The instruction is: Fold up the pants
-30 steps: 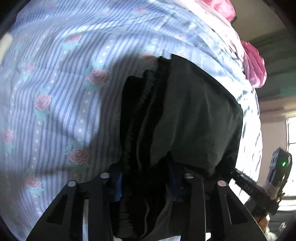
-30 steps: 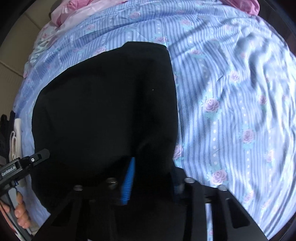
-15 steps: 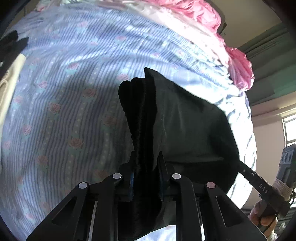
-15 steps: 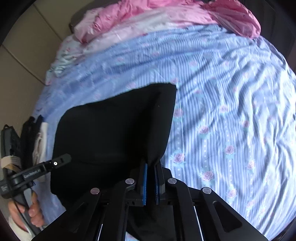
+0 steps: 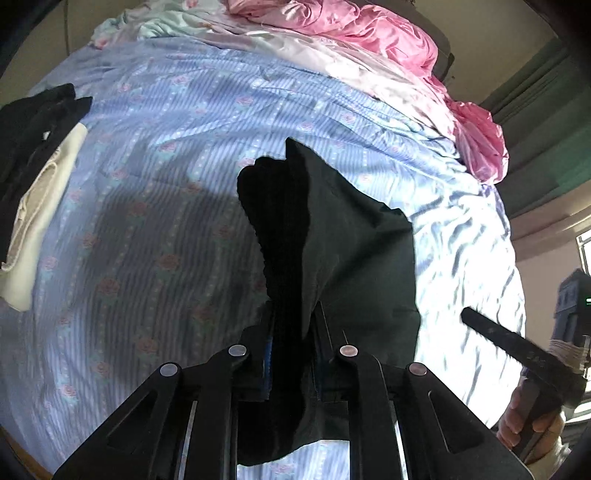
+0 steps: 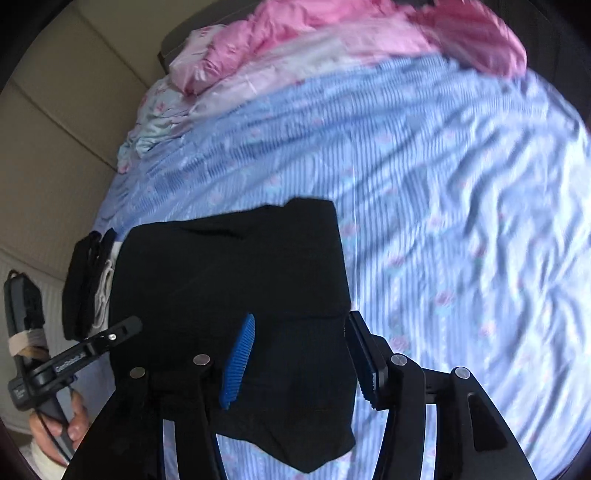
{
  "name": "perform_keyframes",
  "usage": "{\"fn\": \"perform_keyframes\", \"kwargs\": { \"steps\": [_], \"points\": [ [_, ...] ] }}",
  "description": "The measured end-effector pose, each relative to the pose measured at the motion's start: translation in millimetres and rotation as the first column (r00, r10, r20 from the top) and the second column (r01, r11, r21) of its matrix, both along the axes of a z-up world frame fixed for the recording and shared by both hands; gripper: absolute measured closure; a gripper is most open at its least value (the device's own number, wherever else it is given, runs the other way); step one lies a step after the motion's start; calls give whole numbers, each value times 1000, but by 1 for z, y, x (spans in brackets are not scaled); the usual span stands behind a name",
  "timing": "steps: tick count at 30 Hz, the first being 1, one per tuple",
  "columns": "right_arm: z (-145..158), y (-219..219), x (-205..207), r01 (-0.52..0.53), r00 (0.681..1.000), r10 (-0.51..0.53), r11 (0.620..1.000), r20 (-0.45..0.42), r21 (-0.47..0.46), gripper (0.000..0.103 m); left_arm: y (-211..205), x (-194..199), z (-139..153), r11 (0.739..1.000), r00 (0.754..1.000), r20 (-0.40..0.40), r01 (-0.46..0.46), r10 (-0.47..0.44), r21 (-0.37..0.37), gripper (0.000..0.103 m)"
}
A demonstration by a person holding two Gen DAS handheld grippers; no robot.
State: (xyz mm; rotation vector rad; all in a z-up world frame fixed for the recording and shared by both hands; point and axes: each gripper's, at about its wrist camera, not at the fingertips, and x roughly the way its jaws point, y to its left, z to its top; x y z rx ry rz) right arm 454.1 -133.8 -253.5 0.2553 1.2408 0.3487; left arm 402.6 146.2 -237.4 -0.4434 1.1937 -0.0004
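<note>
While the left gripper (image 5: 291,354) pinches a bunched fold of the black pants (image 5: 332,236) between its jaws, with the cloth pressed from both sides and hanging out below them, the right gripper (image 6: 299,365) has its jaws opening. Its blue ribbed pads (image 6: 238,362) stand apart, the pants (image 6: 236,280) lie between them, and neither pad presses on the cloth.

Seen from the left wrist, the pants rise from the jaws as a dark ridge and spread rightward into a flat panel over the bed. Seen from the right wrist, they form a broad black rectangle that hides much of the left finger; one corner droops below the jaws.

Under the pants lies a blue striped sheet (image 5: 166,155) with small roses, wrinkled and sunlit on its right side. Crumpled pink bedding (image 5: 369,33) sits heaped along the far edge of the bed.

To the left, near the sheet's edge, a small pile of clothes (image 5: 40,155) rests, black on top of cream; in the right wrist view the pants partly cover it.

Each camera catches the other gripper off to the side, held in a hand (image 6: 55,424), and a second hand (image 5: 524,417) shows low on the right in the left wrist view. Beige wall panels (image 6: 48,155) flank the bed.
</note>
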Motion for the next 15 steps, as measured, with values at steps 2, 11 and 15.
{"fn": "perform_keyframes", "kwargs": {
  "steps": [2,11,15],
  "points": [
    [-20,-1,1,4,999,-4,1000,-37,3,50,2,2,-6,1000,1000,-13,-3,4,28,86],
    [-80,13,18,-49,991,53,998,-119,37,50,16,5,-35,998,997,-62,-42,45,41,86],
    [-96,29,25,-76,983,79,997,-163,22,56,24,4,-41,997,995,-75,-72,72,7,86]
  ]
}}
